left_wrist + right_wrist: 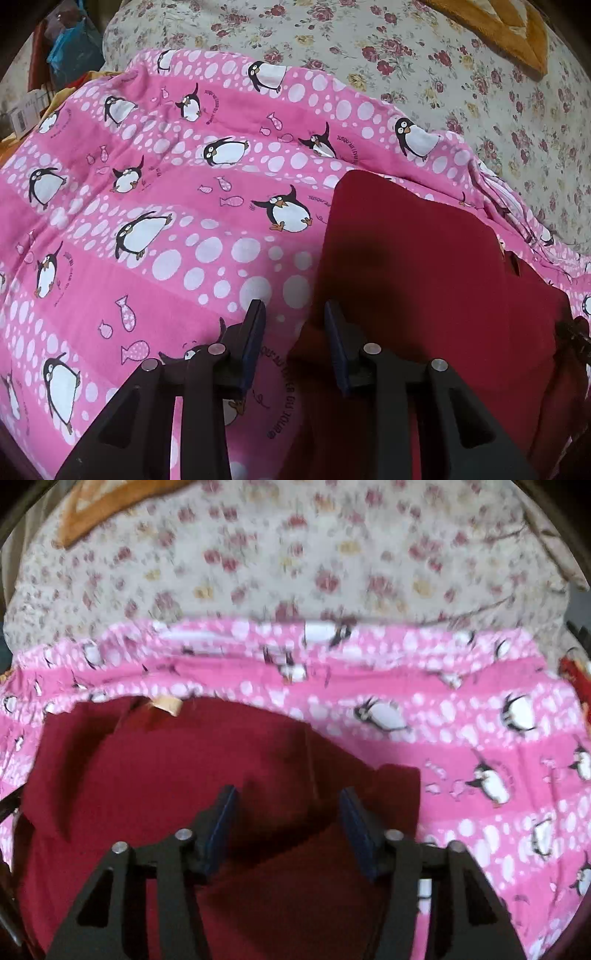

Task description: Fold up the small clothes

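dark red garment lies partly folded on the pink penguin blanket, mid-fold. right gripper hovers over it, jaws apart, gripping nothing. left gripper released at its edge. next likely needs pinching a free edge.

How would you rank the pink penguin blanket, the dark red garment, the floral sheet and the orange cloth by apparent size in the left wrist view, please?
1. pink penguin blanket
2. floral sheet and dark red garment: look alike, and the garment lies nearer, so unranked
3. orange cloth, cut by the frame
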Available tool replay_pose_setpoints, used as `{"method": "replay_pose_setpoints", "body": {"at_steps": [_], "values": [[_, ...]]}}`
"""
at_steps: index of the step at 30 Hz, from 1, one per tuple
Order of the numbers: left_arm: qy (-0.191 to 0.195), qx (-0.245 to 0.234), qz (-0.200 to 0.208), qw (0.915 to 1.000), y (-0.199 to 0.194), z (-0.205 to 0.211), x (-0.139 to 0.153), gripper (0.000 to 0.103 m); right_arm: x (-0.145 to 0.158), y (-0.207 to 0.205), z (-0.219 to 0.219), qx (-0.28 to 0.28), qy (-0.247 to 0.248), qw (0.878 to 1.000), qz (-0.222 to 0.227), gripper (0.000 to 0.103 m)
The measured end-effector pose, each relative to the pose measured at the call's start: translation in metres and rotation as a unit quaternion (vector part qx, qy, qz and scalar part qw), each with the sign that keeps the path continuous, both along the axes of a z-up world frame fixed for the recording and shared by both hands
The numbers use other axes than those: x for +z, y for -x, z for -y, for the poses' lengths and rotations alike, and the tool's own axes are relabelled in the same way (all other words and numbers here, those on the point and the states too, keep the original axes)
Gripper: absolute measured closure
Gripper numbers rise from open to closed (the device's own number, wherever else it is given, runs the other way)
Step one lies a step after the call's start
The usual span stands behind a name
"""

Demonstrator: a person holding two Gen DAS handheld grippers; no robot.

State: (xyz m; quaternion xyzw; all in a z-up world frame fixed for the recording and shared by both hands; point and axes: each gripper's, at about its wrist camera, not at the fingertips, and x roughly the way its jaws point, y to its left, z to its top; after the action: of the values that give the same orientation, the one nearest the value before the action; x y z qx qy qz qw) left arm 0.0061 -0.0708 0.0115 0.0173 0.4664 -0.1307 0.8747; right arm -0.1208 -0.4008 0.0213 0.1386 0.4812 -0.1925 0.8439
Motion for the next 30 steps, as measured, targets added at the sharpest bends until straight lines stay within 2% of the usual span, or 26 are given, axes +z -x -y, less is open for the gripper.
{"method": "replay_pose_setpoints", "body": {"at_steps": [2,5,7,11,12,15,16,17,22,25,30], "values": [[0.003,0.000,-0.001,1.0000,0.000,0.000,0.000,0.090,0.003,0.004,-0.002,0.004,0.021,1.000,0.003,0.094],[0.006,0.001,-0.003,1.0000,-0.001,-0.001,0.000,0.090,0.015,0.021,0.004,0.001,0.004,1.000,0.031,0.095],[0.002,0.001,-0.002,1.0000,-0.001,0.000,0.000,0.090,0.013,0.028,0.010,-0.017,0.011,1.000,0.022,0.095],[-0.007,0.001,0.004,1.0000,0.000,0.002,0.000,0.089,-0.001,0.023,0.014,-0.020,0.007,1.000,0.001,0.094],[-0.007,0.002,0.004,1.0000,0.000,0.001,0.000,0.089,0.003,0.024,0.012,-0.019,0.007,1.000,0.006,0.092],[-0.008,0.003,0.012,0.9999,0.003,0.000,0.003,0.089,0.029,0.042,0.012,-0.017,-0.038,0.998,0.046,0.068],[-0.010,0.003,0.017,0.9998,0.004,0.001,0.005,0.089,0.038,0.052,0.012,-0.018,-0.043,0.997,0.058,0.059],[-0.010,0.003,0.023,0.9997,0.007,0.001,0.008,0.089,0.045,0.059,0.010,-0.018,-0.041,0.997,0.064,0.054],[0.012,-0.025,0.047,0.9985,0.026,0.005,0.025,0.089,0.063,0.115,-0.008,0.007,-0.046,0.997,0.066,0.053],[0.022,-0.052,0.053,0.9970,0.043,0.012,0.031,0.089,0.056,0.145,-0.024,0.031,-0.057,0.997,0.046,0.053],[0.008,-0.072,0.055,0.9958,0.059,0.019,0.031,0.089,0.046,0.175,-0.059,0.067,-0.089,0.993,0.028,0.054]]}}
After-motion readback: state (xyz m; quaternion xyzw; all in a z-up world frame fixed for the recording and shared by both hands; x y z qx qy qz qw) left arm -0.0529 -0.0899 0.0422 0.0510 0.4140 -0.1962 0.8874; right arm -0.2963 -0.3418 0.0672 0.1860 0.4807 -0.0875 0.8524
